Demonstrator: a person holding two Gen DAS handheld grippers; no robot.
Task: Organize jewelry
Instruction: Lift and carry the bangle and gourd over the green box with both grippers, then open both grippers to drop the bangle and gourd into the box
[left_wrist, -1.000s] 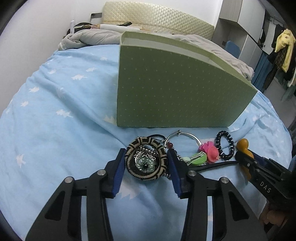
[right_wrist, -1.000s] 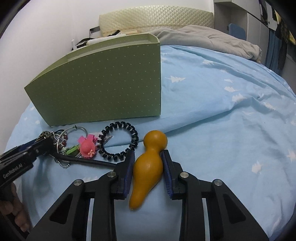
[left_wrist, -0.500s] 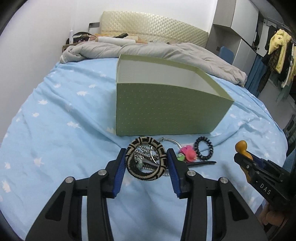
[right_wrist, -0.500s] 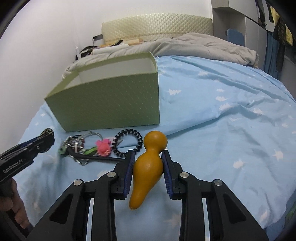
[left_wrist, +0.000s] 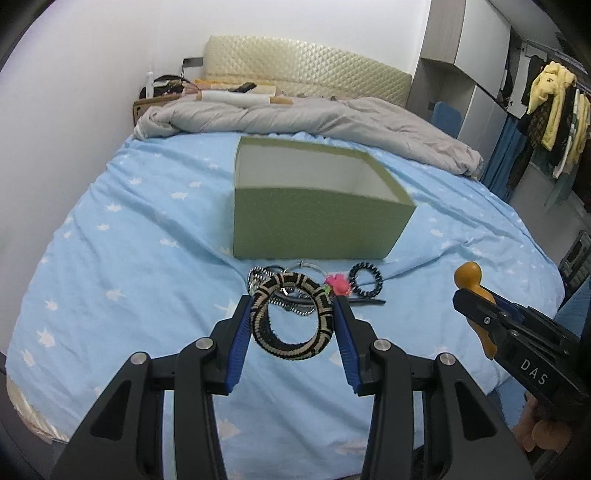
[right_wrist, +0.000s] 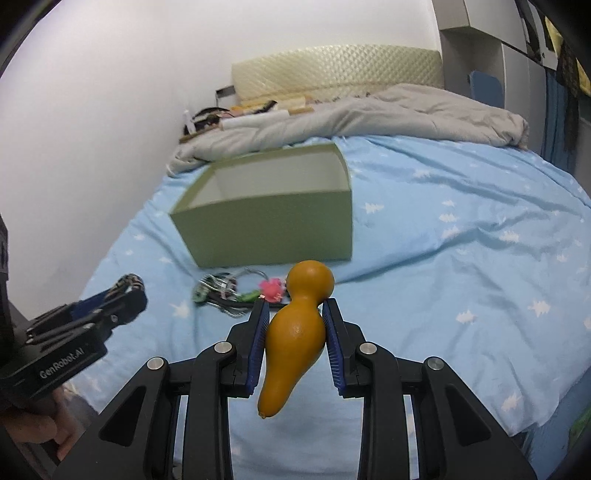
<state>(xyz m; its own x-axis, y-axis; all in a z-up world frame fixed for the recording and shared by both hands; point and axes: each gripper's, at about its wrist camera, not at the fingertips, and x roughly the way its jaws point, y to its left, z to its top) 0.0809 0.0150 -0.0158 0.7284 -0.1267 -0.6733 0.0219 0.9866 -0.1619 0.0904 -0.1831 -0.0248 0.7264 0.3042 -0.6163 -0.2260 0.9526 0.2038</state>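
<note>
A bed with a pale blue, white-patterned sheet (left_wrist: 122, 258) fills the left wrist view, a rumpled grey duvet (left_wrist: 306, 118) and quilted cream headboard behind. The left gripper (left_wrist: 293, 319) pinches a woven black-and-cream braided bangle (left_wrist: 291, 319) by its outer edges. A second ago that bangle lay on the sheet; now it hangs clear above the remaining heap of chains and clips (left_wrist: 295, 286) and the black coiled hair tie (left_wrist: 365, 277), so the lift is done and the carry can start. The open, matte green cardboard box (left_wrist: 317, 225) stands just behind the heap, its white inside apparently bare.

In the right wrist view, the right gripper (right_wrist: 293, 345) clamps a smooth, glossy ochre gourd-shaped ornament (right_wrist: 295, 332) at its waist, likewise raised off the sheet since then.
</note>
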